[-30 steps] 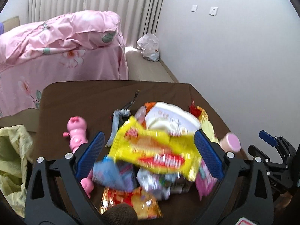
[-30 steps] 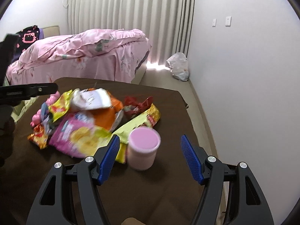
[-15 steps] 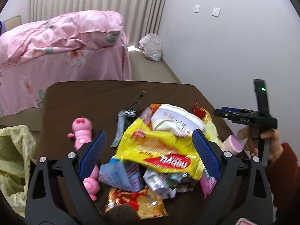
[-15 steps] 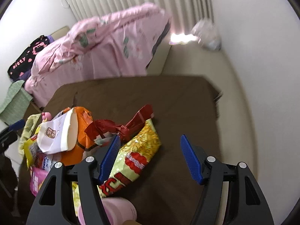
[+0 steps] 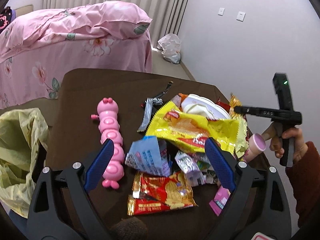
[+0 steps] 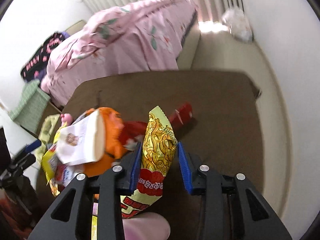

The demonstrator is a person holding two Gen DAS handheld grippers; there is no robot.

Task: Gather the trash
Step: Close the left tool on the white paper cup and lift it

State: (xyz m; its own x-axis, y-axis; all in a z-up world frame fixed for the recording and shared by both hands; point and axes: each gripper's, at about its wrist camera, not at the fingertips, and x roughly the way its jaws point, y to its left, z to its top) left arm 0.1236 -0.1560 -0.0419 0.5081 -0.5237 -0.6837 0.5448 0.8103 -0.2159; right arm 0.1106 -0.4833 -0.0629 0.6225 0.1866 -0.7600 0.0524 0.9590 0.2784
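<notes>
A heap of snack wrappers lies on the brown table (image 5: 84, 104): a yellow chip bag (image 5: 192, 128), a blue packet (image 5: 148, 156), a red-gold packet (image 5: 162, 196), a white paper cup (image 5: 202, 106). My left gripper (image 5: 158, 164) is open above the heap's near side. My right gripper (image 6: 159, 164) has its jaws narrowed around a pale yellow noodle packet (image 6: 158, 150), with a small gap on the right side. The right gripper also shows at the right of the left wrist view (image 5: 280, 116).
A pink caterpillar toy (image 5: 110, 138) lies left of the heap. A yellow-green bag (image 5: 18, 154) hangs at the table's left edge. A pink cup (image 5: 256, 146) stands at the right edge. A pink bed (image 5: 70, 40) is behind, with a white plastic bag (image 5: 170, 48) on the floor.
My right gripper has moved forward over the pink cup to the noodle packet and its jaws have narrowed around it. My left gripper has drifted slightly back over the heap.
</notes>
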